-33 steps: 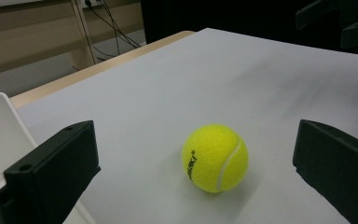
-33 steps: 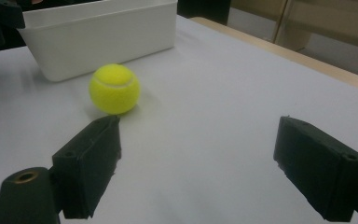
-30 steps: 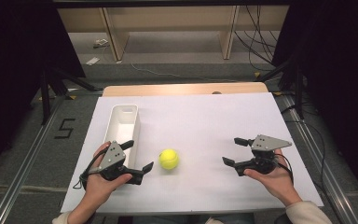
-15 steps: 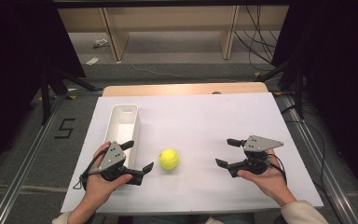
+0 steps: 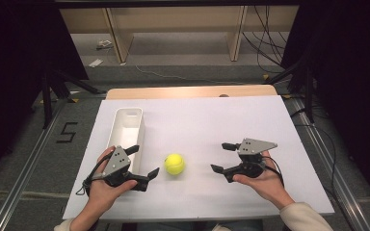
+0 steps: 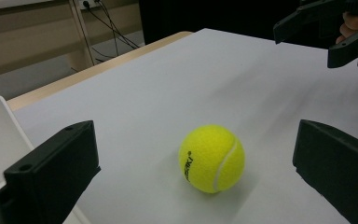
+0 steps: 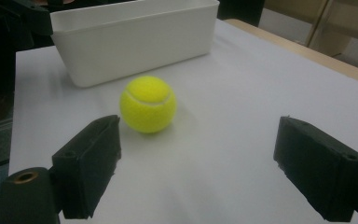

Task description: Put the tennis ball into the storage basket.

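Observation:
A yellow tennis ball rests on the white table sheet, just right of a long white bin. My left gripper sits open at the ball's left, jaws wide apart and pointing at it; in the left gripper view the ball lies a short way ahead between them. My right gripper is open on the ball's right, a small gap away. In the right gripper view the ball lies ahead and left of centre, with the bin behind it. Neither gripper touches the ball.
A wooden table edge runs along the far side of the sheet. Shelving legs and cables stand on the floor beyond. Metal rails flank the table. The sheet is bare behind the ball and at the right.
My right gripper has moved left across the sheet toward the ball, still open. The left gripper, the ball and the bin have stayed put.

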Demonstrator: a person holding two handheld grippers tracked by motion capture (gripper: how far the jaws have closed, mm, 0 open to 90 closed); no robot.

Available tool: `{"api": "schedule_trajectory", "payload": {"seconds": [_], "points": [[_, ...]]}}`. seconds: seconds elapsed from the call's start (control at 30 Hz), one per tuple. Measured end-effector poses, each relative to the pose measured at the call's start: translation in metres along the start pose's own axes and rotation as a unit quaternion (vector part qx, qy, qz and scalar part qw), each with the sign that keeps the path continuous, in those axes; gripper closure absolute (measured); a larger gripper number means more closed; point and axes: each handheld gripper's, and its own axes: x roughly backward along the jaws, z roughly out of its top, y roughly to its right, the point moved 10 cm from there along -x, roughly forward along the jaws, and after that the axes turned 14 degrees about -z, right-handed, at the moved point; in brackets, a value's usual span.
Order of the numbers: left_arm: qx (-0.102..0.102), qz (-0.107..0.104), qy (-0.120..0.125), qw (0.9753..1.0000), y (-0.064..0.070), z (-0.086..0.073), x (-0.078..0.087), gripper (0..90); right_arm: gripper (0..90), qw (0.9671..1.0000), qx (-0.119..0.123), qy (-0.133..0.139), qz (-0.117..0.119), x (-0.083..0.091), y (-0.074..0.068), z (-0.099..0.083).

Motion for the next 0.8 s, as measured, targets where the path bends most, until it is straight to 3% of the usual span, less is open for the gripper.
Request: {"api": "schedule_trajectory", "payload": {"seconds": [0.17,0.8], "points": [[0.0,0.0,0.001,1.0,0.0,0.0,0.0,0.0,15.4,0.9999,0.006,-0.005,0.011,-0.012,-0.007,0.003],[-0.002,-0.001,0.0,1.0,0.001,0.001,0.0,0.0,15.4,0.9996,0.006,-0.015,0.025,-0.029,-0.015,0.004]]}}
